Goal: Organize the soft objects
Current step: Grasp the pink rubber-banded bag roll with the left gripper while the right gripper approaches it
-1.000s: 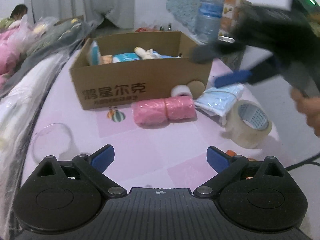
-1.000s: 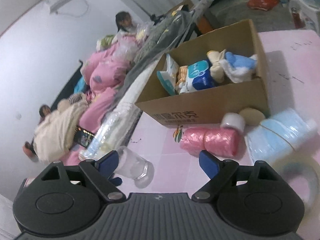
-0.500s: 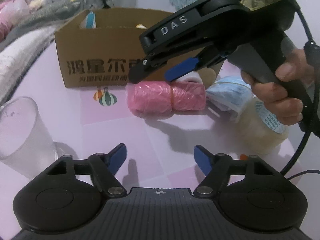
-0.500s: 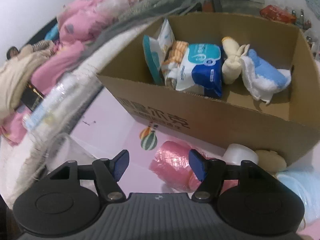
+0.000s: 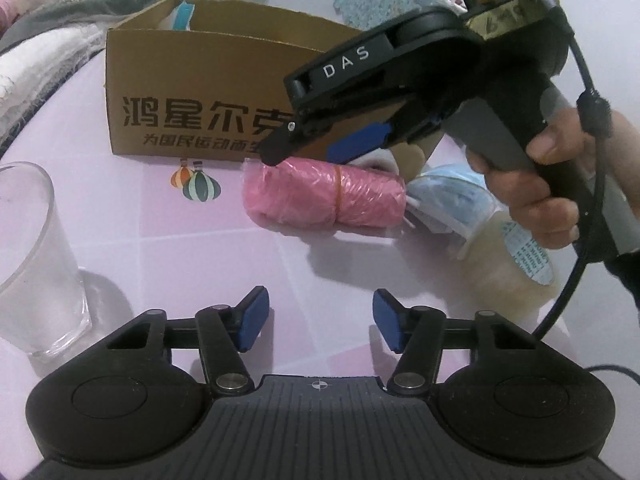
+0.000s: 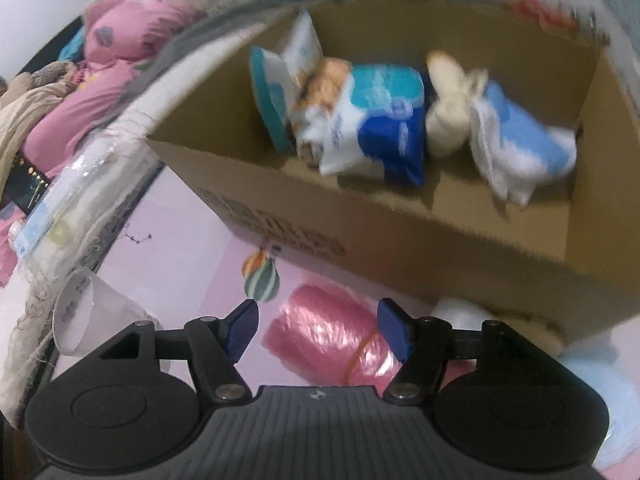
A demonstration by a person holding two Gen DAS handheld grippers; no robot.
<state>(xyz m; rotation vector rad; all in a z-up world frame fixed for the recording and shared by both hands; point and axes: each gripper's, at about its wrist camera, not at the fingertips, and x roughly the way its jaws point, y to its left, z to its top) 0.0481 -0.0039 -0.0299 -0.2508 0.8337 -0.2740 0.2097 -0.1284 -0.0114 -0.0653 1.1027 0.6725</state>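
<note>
A pink plastic-wrapped roll lies on the pink table in front of the cardboard box. My right gripper, held in a hand, hovers just over the roll's left half, jaws apart. In the right wrist view the pink roll lies below and between the right gripper fingers, and the pads do not press it. The open box holds tissue packs, a cream plush and a blue-white cloth. My left gripper is low over bare table, jaws closing on nothing.
A clear glass stands at the left near my left gripper. A stack of blue face masks and a tape roll lie to the right of the pink roll. A small white roll leans by the box. Bedding is piled on the left.
The right gripper swung in from the right and came down over the pink roll, jaws narrowing. The left gripper sank toward the table and its jaws narrowed; the glass came into view.
</note>
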